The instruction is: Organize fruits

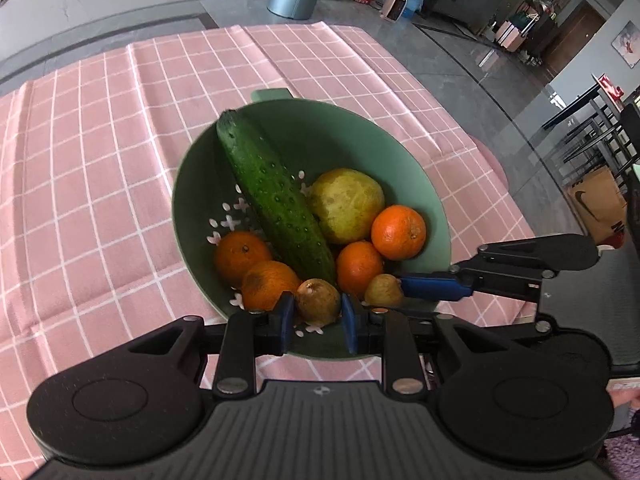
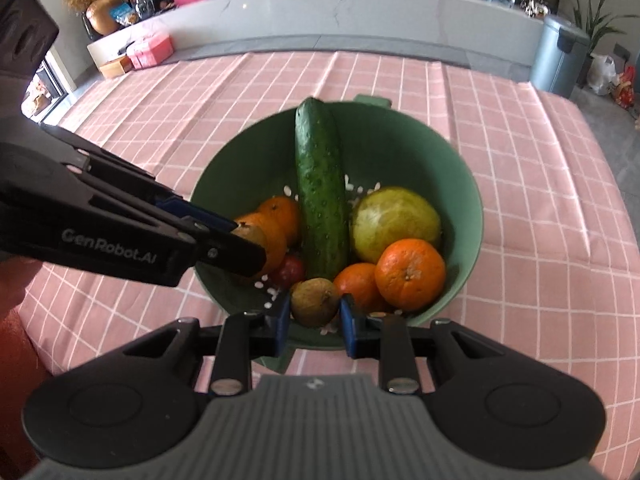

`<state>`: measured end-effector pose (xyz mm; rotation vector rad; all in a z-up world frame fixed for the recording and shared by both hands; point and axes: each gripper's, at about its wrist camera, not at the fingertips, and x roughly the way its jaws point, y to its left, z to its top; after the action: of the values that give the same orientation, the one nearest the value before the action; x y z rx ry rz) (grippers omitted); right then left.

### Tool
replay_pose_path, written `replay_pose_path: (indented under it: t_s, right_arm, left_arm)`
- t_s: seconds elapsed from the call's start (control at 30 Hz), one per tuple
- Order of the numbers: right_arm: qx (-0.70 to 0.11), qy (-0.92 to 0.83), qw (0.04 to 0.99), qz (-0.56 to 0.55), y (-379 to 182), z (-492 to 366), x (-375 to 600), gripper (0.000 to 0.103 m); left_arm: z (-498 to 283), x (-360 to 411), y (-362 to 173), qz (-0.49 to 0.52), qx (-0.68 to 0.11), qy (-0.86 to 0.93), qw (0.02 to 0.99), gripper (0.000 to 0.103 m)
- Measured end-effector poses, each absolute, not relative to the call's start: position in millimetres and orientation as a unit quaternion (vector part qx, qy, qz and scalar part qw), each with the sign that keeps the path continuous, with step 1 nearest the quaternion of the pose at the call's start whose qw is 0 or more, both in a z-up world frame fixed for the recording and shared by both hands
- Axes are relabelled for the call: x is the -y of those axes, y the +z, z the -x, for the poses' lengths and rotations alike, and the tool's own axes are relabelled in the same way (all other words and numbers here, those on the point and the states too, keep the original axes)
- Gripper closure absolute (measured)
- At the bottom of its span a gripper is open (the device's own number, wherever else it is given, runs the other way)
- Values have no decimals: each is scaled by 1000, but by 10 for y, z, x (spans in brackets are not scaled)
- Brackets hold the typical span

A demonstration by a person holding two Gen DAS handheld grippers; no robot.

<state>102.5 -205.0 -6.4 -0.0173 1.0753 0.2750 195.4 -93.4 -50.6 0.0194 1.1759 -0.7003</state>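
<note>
A green colander bowl (image 1: 360, 136) stands on the pink checked tablecloth and holds a cucumber (image 1: 272, 196), a yellow-green pear (image 1: 347, 205), several oranges (image 1: 398, 232) and two small brown fruits. My left gripper (image 1: 318, 312) is shut on one brown fruit (image 1: 318, 302) at the bowl's near rim. My right gripper (image 2: 314, 312) is shut on the other brown fruit (image 2: 314, 300); it enters the left wrist view from the right (image 1: 400, 288). The bowl (image 2: 460, 184) also shows in the right wrist view, with a small red fruit (image 2: 290, 270) under the cucumber (image 2: 320, 196).
The pink checked tablecloth (image 1: 100, 180) spreads around the bowl. The table edge drops to a grey floor on the right (image 1: 500, 92). A grey bin (image 2: 560, 56) and a counter stand beyond the table.
</note>
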Motion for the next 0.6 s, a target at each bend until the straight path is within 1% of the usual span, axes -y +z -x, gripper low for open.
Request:
replay_pose_path:
  t_s: [0.6]
  right_arm:
    - [-503, 132, 854, 11, -35, -994, 2068, 80]
  left_arm:
    - [-1955, 1077, -633, -5, -565, -309, 765, 75]
